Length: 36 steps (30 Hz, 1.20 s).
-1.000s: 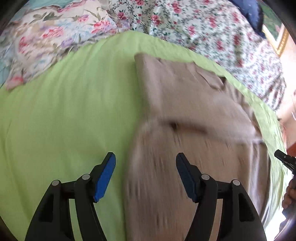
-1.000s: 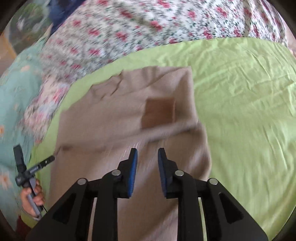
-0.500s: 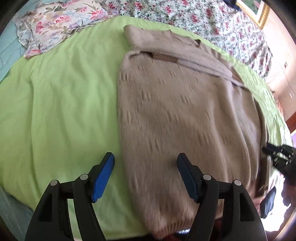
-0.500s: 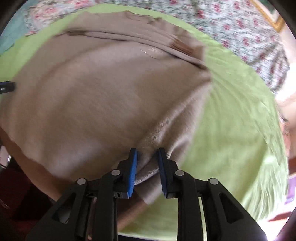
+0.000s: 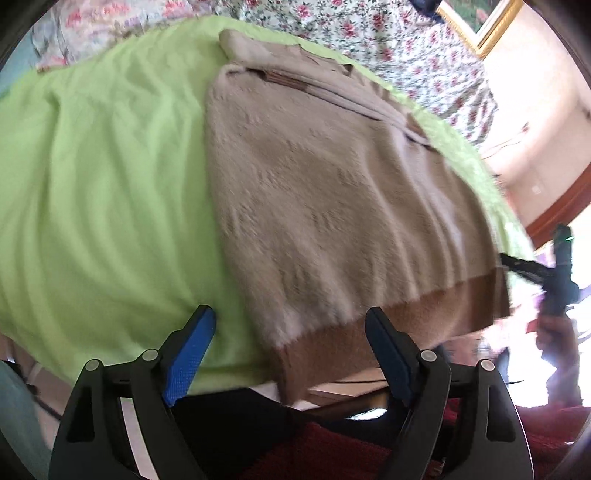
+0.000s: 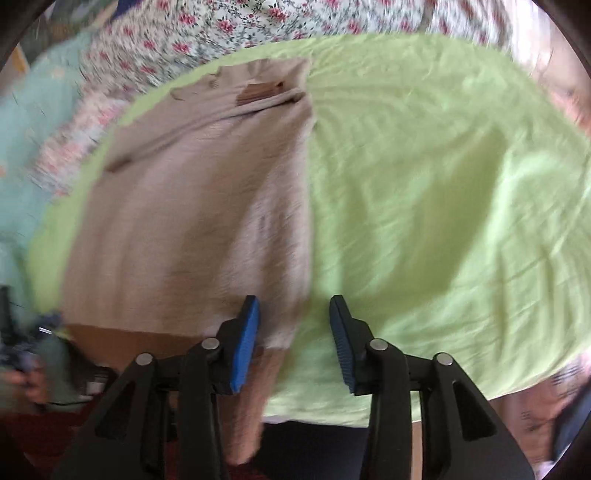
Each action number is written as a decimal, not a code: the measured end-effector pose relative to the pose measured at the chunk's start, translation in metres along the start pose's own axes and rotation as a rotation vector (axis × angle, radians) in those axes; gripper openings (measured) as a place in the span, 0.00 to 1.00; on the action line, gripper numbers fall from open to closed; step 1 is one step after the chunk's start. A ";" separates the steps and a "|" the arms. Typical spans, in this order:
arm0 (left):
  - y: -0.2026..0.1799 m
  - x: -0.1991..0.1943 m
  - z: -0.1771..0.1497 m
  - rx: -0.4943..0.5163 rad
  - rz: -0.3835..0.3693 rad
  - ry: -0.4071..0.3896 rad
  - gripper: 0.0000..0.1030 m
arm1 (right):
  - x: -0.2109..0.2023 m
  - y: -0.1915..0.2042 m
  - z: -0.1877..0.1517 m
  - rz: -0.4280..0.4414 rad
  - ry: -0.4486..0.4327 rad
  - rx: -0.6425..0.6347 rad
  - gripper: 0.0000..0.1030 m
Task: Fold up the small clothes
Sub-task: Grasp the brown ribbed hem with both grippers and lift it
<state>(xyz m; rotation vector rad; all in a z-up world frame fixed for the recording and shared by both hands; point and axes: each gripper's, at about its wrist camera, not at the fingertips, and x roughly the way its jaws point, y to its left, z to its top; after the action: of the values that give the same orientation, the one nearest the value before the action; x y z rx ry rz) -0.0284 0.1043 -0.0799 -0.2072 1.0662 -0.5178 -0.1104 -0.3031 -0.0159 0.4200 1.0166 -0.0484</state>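
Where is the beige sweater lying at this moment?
The beige sweater lies flat on the green bedsheet, its hem hanging over the near bed edge. In the left wrist view it fills the centre-right; floral bedding lies beyond it.

Bedroom, daylit; bed and far wall.

Lime-green bedsheet (image 5: 103,192) over the bed, creased; floral quilt (image 5: 391,40) with red roses along its far side; pale teal floral cover (image 6: 33,122) beside it. Peach wall (image 5: 543,122), gilt picture frame (image 5: 476,26), reddish wood trim (image 5: 554,214), possibly a door frame. Dark red floor covering (image 5: 325,439) below.
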 end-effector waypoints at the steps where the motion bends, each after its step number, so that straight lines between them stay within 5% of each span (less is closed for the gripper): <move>1: 0.000 0.001 -0.002 -0.007 -0.028 0.006 0.80 | 0.001 -0.003 -0.002 0.060 0.007 0.020 0.41; 9: 0.002 0.006 -0.010 -0.029 -0.167 0.026 0.74 | 0.008 -0.014 -0.021 0.320 0.025 0.111 0.41; 12: -0.001 0.015 -0.011 -0.014 -0.216 0.060 0.60 | 0.011 -0.014 -0.022 0.339 0.034 0.084 0.41; 18: -0.004 0.027 -0.013 0.016 -0.191 0.090 0.33 | 0.015 -0.014 -0.025 0.370 0.055 0.045 0.41; 19: -0.003 0.026 -0.013 0.017 -0.184 0.088 0.23 | 0.016 -0.013 -0.025 0.368 0.056 0.035 0.41; 20: -0.001 0.026 -0.013 0.016 -0.179 0.087 0.09 | 0.016 -0.013 -0.025 0.350 0.053 0.026 0.35; 21: 0.000 0.027 -0.013 0.012 -0.185 0.090 0.06 | 0.016 -0.014 -0.025 0.330 0.051 0.022 0.10; 28: -0.004 -0.007 -0.014 0.035 -0.202 -0.019 0.06 | 0.000 -0.049 -0.031 0.340 0.009 0.094 0.07; 36: -0.024 -0.044 0.019 0.037 -0.260 -0.144 0.06 | -0.031 -0.042 -0.010 0.576 -0.155 0.139 0.07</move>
<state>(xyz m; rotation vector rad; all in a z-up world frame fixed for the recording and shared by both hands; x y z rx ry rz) -0.0357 0.1038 -0.0269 -0.3487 0.8928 -0.7448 -0.1447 -0.3423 -0.0084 0.8104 0.7127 0.3621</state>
